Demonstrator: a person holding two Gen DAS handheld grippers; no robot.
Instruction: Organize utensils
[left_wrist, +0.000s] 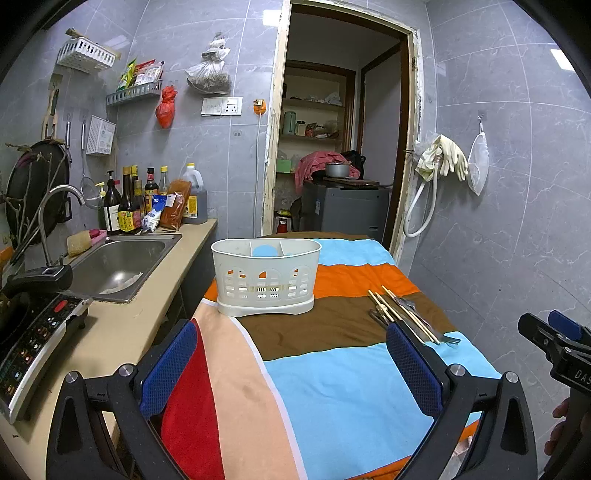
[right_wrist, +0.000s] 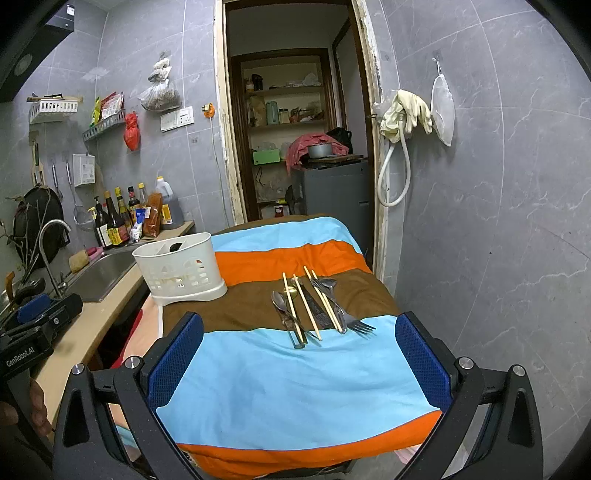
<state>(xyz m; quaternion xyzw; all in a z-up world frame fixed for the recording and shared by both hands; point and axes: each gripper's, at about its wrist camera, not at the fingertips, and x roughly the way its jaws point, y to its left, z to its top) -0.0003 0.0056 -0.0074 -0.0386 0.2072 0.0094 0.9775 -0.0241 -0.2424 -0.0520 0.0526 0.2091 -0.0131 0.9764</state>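
Observation:
A white slotted utensil caddy (left_wrist: 265, 277) stands on the striped cloth, far left in the right wrist view (right_wrist: 181, 268). A pile of utensils (right_wrist: 317, 306) lies on the brown stripe: wooden chopsticks (right_wrist: 307, 307), spoons (right_wrist: 279, 302) and a fork (right_wrist: 357, 324); it shows partly behind my left finger in the left wrist view (left_wrist: 410, 314). My left gripper (left_wrist: 291, 373) is open and empty, hovering over the cloth before the caddy. My right gripper (right_wrist: 299, 365) is open and empty, short of the utensils.
The striped cloth (right_wrist: 280, 387) covers a table. A counter with a steel sink (left_wrist: 118, 266), bottles (left_wrist: 125, 206) and a cooker (left_wrist: 33, 339) runs along the left. An open doorway (left_wrist: 340, 147) lies behind. A tiled wall with hanging gloves (right_wrist: 406, 110) stands right.

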